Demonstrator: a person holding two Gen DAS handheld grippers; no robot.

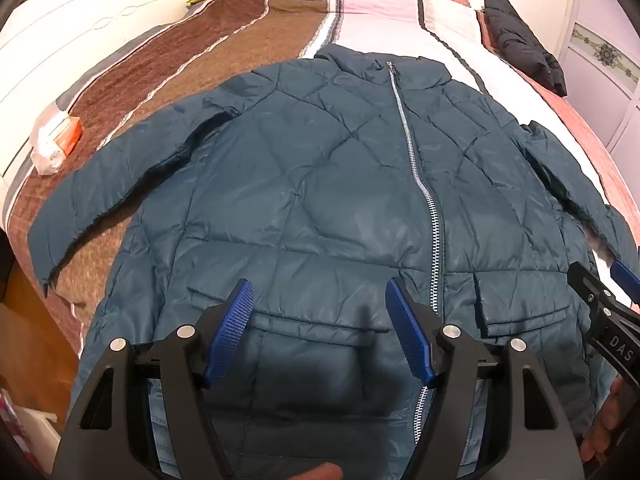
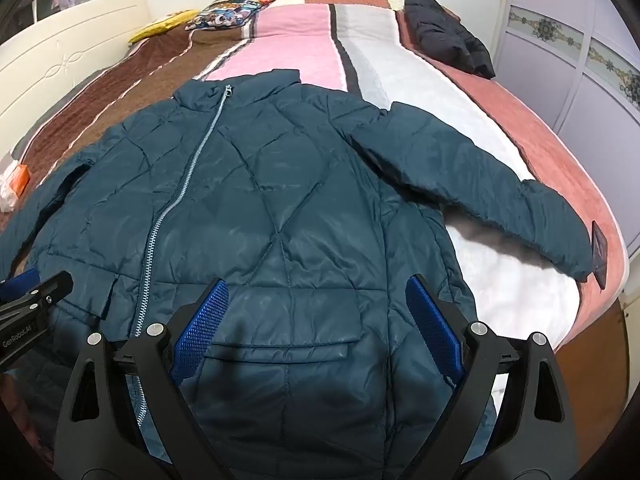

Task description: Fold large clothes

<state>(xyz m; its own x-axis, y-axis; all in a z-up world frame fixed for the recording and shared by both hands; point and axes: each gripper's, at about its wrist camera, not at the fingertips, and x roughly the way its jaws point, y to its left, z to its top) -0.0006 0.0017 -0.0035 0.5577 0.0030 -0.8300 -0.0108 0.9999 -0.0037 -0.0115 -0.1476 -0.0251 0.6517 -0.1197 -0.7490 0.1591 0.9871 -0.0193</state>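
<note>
Presently, the bed fills both views, covered by a striped quilt in brown, pink, white and rust bands. Spread flat across it, front side up, lies the teal quilted jacket, collar toward the far end and hem toward the cameras. Both sleeves are extended outward from the body; the right-hand sleeve crosses the white band onto the rust one, its cuff near the bed's edge. A silver zipper runs closed, at a slant, from collar down to the hem.

A folded black garment sits at the far right of the quilt, well apart from the jacket. A patterned cushion and a yellow item lie at the far end. An orange-and-white packet rests near the left sleeve.

The left gripper hangs over the lower front with jaws wide, nothing between them. The right gripper hangs above a flap pocket, jaws fully wide, likewise empty.
</note>
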